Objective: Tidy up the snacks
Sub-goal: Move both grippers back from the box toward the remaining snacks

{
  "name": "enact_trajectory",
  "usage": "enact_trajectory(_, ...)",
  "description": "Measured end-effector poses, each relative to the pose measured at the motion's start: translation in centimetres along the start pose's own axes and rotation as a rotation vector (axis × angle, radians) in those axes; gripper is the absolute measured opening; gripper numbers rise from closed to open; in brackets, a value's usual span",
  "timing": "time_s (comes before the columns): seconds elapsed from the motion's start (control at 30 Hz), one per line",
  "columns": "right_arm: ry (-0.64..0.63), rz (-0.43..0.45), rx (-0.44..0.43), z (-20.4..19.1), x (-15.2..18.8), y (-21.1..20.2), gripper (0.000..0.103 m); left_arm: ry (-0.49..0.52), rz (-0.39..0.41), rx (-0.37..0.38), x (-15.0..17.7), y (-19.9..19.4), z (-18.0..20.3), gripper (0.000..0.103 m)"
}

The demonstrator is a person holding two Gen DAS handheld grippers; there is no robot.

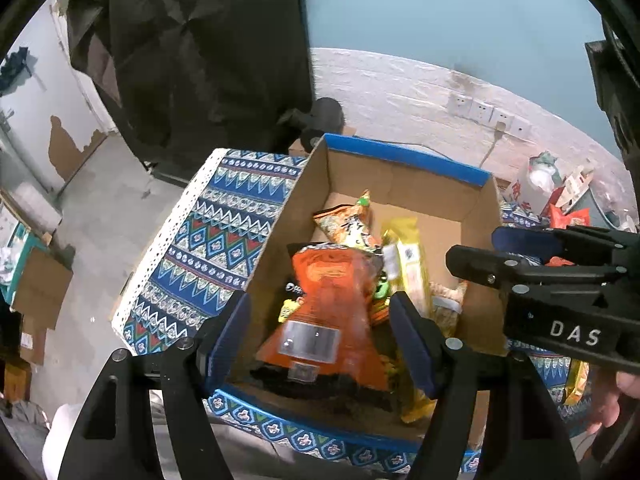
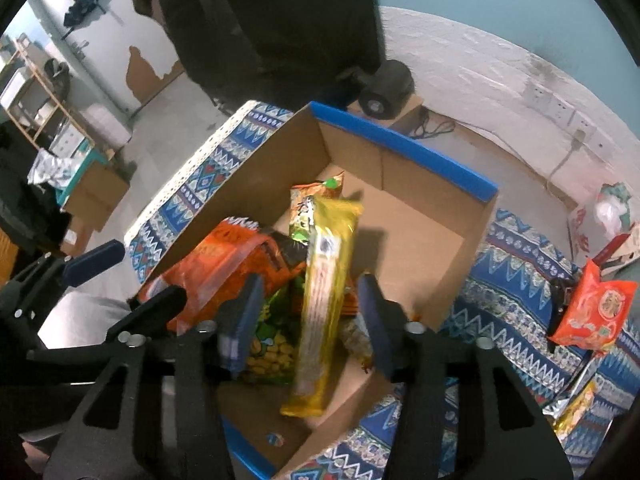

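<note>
An open cardboard box [image 1: 404, 156] with a blue rim sits on a patterned blue tablecloth [image 1: 224, 232] and holds several snack packets. My left gripper [image 1: 320, 340] is open over the box's near side. A blurred orange bag [image 1: 328, 304] lies between its fingers, clear of both pads. In the right wrist view my right gripper [image 2: 310, 320] is open above the box [image 2: 400, 140]. A long yellow packet [image 2: 324, 296], blurred, stands between its fingers without touching the pads. A green peanut bag [image 2: 272, 344] lies beneath it.
An orange-red snack packet [image 2: 596, 308] and a yellow-silver packet [image 2: 572, 412] lie on the cloth right of the box. A white bag [image 2: 608, 216] stands at the far right. A dark round device [image 2: 386, 84] sits behind the box. A hand [image 1: 612, 404] holds the right gripper.
</note>
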State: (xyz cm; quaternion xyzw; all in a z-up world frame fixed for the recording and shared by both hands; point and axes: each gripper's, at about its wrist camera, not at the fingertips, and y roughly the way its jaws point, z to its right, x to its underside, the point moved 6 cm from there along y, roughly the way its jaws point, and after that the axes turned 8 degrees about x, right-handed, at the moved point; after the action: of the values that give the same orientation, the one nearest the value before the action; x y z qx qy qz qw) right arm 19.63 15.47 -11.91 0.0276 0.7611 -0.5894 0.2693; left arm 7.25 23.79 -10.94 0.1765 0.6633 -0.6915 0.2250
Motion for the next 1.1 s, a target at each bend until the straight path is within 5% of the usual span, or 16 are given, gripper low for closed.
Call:
enact_trajectory(0.23, 0.034, 0.017, 0.053, 2.7, 1.3, -2.0, 0.074, 0.05, -0.007, 0.024, 0.3, 0.2, 2.5, 0.073)
enact_trajectory(1.1, 0.213, -0.043, 0.214, 17.5, 11.2, -5.7, 0.075, 0.312, -0.059, 0.127, 2.9, 1.4, 16.6, 0.075)
